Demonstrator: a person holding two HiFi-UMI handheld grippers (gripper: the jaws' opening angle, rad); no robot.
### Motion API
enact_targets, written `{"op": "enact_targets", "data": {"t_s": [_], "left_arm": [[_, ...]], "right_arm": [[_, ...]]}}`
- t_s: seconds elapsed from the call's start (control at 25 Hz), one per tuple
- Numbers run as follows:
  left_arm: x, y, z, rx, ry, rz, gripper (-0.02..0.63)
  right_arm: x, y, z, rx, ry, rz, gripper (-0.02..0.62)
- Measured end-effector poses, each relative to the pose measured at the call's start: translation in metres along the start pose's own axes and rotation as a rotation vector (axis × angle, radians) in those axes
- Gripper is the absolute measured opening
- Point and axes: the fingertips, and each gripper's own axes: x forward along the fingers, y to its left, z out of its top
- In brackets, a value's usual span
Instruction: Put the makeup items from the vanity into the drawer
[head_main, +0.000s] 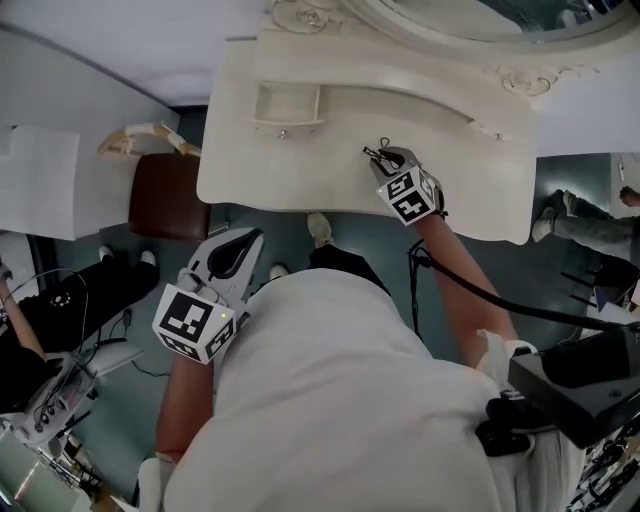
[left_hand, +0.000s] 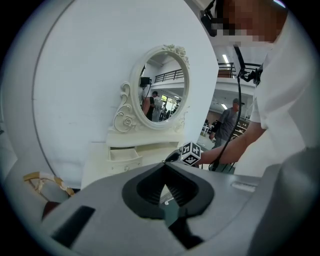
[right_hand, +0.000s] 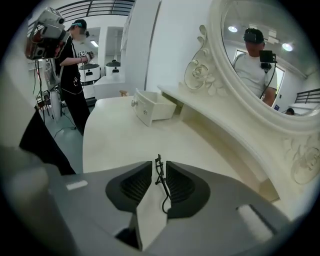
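My right gripper (head_main: 379, 153) hovers over the cream vanity top (head_main: 300, 170), right of the open drawer (head_main: 286, 106). It is shut on a thin black wire-like makeup tool (right_hand: 161, 178), which stands upright between the pads of the right gripper (right_hand: 159, 167) and pokes out past the tips (head_main: 372, 152). The drawer (right_hand: 152, 107) looks empty from here. I see no other makeup items on the top. My left gripper (head_main: 250, 238) hangs below the vanity's front edge, over the floor, its jaws together and empty (left_hand: 165, 172).
An oval mirror (right_hand: 260, 55) in an ornate frame stands at the back of the vanity. A dark brown stool (head_main: 165, 195) sits left of the vanity. A person in black (right_hand: 75, 60) stands by equipment further left. A black cable (head_main: 470, 290) runs along my right arm.
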Motion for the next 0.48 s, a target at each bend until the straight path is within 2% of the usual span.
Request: {"op": "enact_targets", "data": {"t_s": [0.2, 0.32, 0.48], "left_arm": [[0.014, -0.001, 0.003, -0.009, -0.006, 0.037, 0.003], [0.020, -0.002, 0.003, -0.013, -0.015, 0.057, 0.003], [0.024, 0.001, 0.005, -0.024, -0.023, 0.076, 0.003]], "right_arm": [[0.018, -0.007, -0.008, -0.029, 0.011, 0.027, 0.073], [0.021, -0.009, -0.011, -0.047, 0.013, 0.031, 0.032], [0.018, -0.010, -0.008, -0.060, 0.005, 0.044, 0.023]]}}
